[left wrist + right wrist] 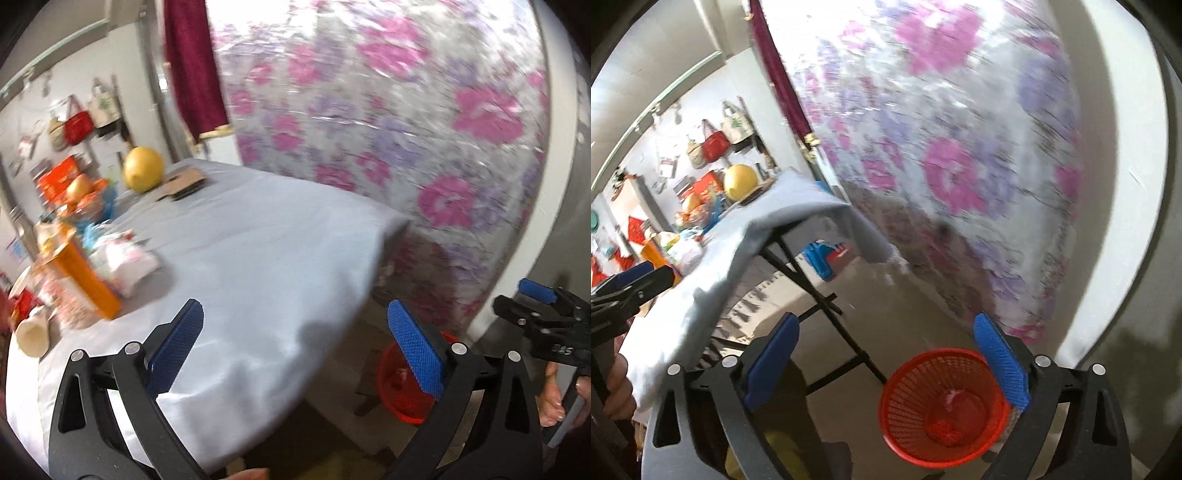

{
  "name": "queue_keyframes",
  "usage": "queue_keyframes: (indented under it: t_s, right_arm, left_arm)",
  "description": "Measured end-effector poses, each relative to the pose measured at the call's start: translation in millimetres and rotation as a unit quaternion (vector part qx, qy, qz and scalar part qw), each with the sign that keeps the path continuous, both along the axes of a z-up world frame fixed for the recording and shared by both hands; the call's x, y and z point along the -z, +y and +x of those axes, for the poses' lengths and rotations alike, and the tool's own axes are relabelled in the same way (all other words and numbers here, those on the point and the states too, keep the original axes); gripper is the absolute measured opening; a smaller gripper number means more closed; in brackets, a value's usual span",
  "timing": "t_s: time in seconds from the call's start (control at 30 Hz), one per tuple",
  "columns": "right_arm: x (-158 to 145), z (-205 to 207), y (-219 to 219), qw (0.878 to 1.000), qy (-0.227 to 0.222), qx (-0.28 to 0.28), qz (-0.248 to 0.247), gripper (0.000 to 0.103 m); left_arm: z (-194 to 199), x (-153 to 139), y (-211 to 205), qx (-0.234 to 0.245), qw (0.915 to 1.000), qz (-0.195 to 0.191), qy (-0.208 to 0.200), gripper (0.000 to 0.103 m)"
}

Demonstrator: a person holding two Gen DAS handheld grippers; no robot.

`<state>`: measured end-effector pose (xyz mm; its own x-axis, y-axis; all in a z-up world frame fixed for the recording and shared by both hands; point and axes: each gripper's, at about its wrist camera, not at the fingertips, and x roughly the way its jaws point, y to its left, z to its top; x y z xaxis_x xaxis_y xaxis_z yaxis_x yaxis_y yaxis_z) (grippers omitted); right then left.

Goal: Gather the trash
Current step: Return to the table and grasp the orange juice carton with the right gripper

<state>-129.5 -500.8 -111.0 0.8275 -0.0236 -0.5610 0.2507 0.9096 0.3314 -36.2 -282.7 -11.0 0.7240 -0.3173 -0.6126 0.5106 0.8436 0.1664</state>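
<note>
Both grippers are wide open with nothing in them. The left gripper hangs over the near edge of the counter, which has a pale grey cloth draped over it, and its blue pads are spread far apart with only cloth and floor between them. The right gripper is off the counter's side, pointing down at the floor, jaws just as wide and holding nothing.

The trash basket, a red mesh plastic one, sits on the floor right under the right gripper, beside the counter's black folding legs. There's some red crumpled stuff and a pale bit at the bottom of it, too blurry to say what. From the left wrist view you only catch part of the basket behind the right-hand pad.

Further along, the left side of the counter is cluttered: an orange box lying tilted, a white crumpled bag just beside it, a cream cup on its side near the edge. At the far end there's a big yellow ball next to a flat piece of cardboard. Behind everything hangs a floral curtain, pink and purple, and bags hang on the far wall.
</note>
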Motion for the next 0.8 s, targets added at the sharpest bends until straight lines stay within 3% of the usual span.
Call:
queue_keyframes:
  t_s: [0.37, 0.63, 0.8]
  right_arm:
    - [-54.6, 41.2, 100.3, 0.992, -0.035, -0.119, -0.021, 0.097]
    - [-87.0, 94.0, 227.3, 0.965, -0.044, -0.252, -0.065, 0.097]
    - [-97.0, 124.5, 286.7, 0.949, -0.044, -0.301, -0.084, 0.097]
  left_arm:
    - [19.8, -11.9, 138.9, -0.123, 0.9916, -0.039, -0.015, 0.096]
    - [31.9, -13.4, 254.2, -0.236, 0.9689, -0.07, -0.023, 0.096]
    - [40.5, -14.1, 308.5, -0.293, 0.9526, -0.079, -0.026, 0.096]
